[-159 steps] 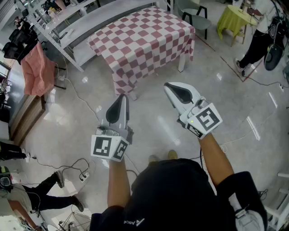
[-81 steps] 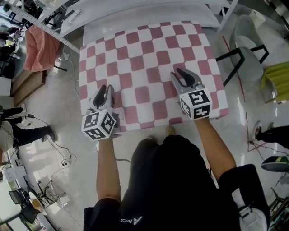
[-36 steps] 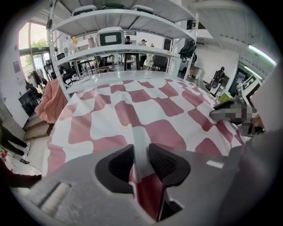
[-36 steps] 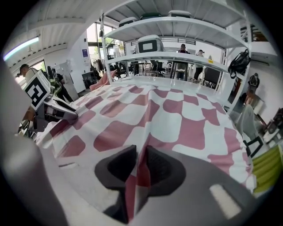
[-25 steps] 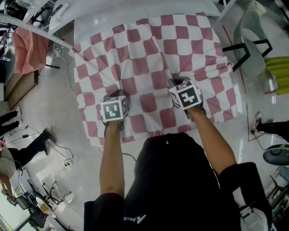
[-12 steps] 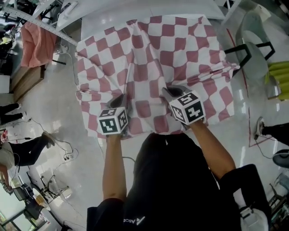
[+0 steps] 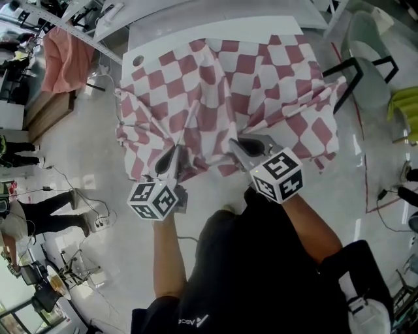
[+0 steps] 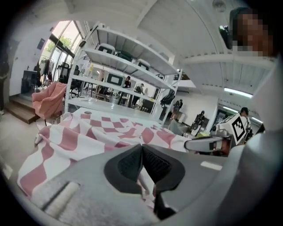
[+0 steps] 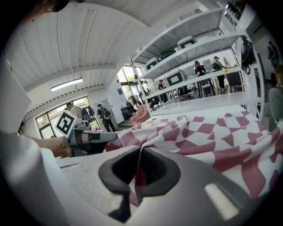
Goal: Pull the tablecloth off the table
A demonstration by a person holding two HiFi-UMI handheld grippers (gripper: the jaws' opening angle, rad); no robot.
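The red-and-white checked tablecloth (image 7: pixel 261 85) lies bunched and stretched across the white table (image 7: pixel 215 31), whose far edge is bare. My left gripper (image 7: pixel 177 151) is shut on the cloth's near edge at the left; in the left gripper view the tablecloth (image 8: pixel 88 137) is pinched between the shut pads of the left gripper (image 8: pixel 142 152). My right gripper (image 7: pixel 236 143) is shut on the near edge further right; the right gripper view shows a fold of the tablecloth (image 9: pixel 212 132) clamped in the right gripper (image 9: pixel 140 154). Both hold the cloth lifted off the table's near side.
A grey chair (image 7: pixel 366 65) stands right of the table, with a yellow-green thing (image 7: pixel 405 104) beyond it. A metal shelf rack (image 7: pixel 72 19) and a pink draped cloth (image 7: pixel 65 59) are at the left. People stand at the far left (image 7: pixel 39 218). Cables cross the shiny floor.
Both grippers have drawn back toward me and risen, dragging the tablecloth with them. The far strip of the white tabletop is now uncovered, and the cloth is more rumpled.
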